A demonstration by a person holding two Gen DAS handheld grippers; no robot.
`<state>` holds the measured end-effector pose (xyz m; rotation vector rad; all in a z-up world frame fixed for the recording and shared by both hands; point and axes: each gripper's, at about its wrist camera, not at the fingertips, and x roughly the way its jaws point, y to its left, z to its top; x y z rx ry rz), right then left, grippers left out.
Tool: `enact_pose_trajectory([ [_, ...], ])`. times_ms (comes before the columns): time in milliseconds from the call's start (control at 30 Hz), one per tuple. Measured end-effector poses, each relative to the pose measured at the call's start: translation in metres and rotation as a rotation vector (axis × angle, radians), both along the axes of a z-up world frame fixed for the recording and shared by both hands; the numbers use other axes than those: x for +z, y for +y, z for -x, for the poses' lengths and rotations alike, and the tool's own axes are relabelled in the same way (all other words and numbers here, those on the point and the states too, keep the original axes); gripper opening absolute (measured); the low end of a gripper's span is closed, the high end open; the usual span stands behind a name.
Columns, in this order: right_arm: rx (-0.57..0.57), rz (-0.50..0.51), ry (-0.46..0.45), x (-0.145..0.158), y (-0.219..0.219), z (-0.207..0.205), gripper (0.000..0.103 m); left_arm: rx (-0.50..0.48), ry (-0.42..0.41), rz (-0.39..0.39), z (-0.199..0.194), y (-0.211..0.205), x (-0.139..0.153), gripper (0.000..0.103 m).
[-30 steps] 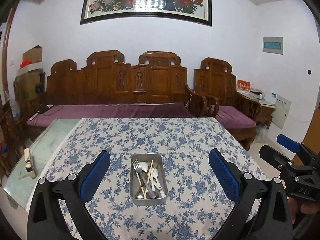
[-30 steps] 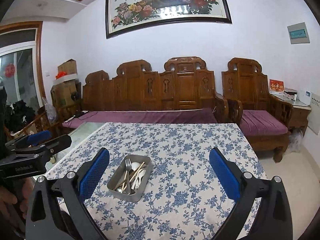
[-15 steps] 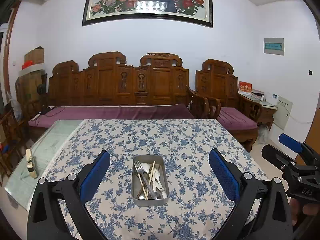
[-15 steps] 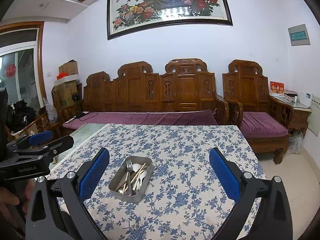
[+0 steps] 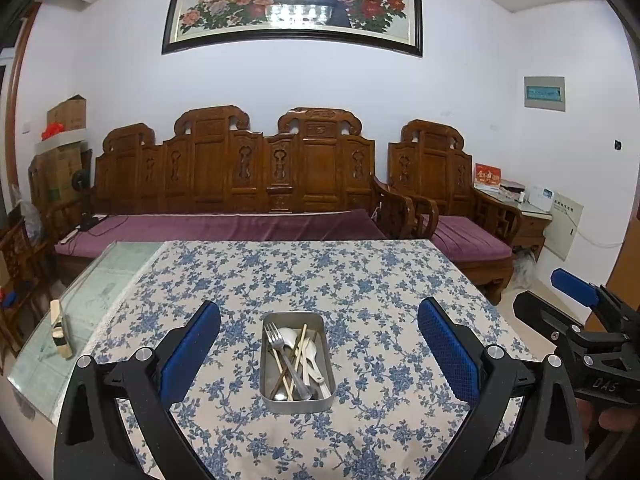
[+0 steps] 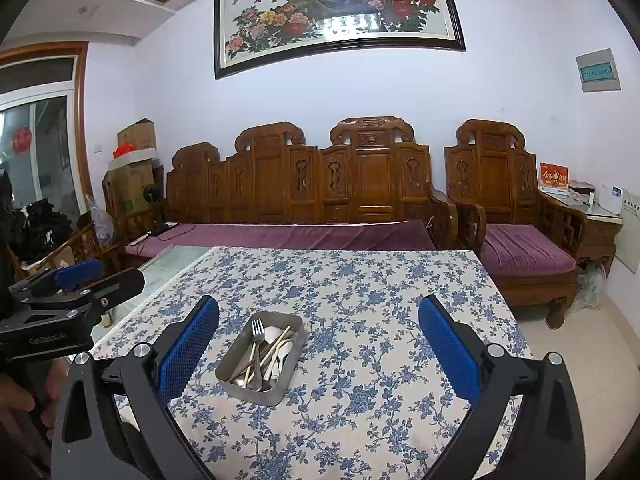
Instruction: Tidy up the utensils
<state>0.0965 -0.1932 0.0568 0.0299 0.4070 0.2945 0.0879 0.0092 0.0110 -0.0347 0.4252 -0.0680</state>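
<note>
A metal tray (image 5: 296, 402) sits on the floral tablecloth, also in the right wrist view (image 6: 236, 354). It holds a fork (image 5: 276, 338), white spoons (image 5: 289, 335) and chopsticks (image 5: 301, 340) piled together. My left gripper (image 5: 318, 328) is open and empty, held above the table just in front of the tray. My right gripper (image 6: 318, 330) is open and empty, to the right of the tray. Each gripper shows at the edge of the other's view, the right in the left wrist view (image 5: 576, 304) and the left in the right wrist view (image 6: 76, 284).
The table (image 5: 360, 272) has a blue floral cloth; a bare glass strip (image 5: 100, 280) runs along its left side with a small wooden block (image 5: 60, 330). A carved wooden sofa (image 5: 240, 184) and armchair (image 5: 440, 184) stand behind the table.
Both grippers have lifted and tilted slightly, so the tray sits a bit lower in each view. Nothing was grasped or moved.
</note>
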Motion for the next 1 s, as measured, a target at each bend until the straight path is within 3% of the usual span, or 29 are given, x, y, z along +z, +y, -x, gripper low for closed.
enact_pose_trajectory([
  [1000,-0.011,0.0,0.001,-0.0032,-0.002,-0.0005,0.1,-0.017,-0.004,0.002,0.0037,-0.0027,0.0009,0.095],
])
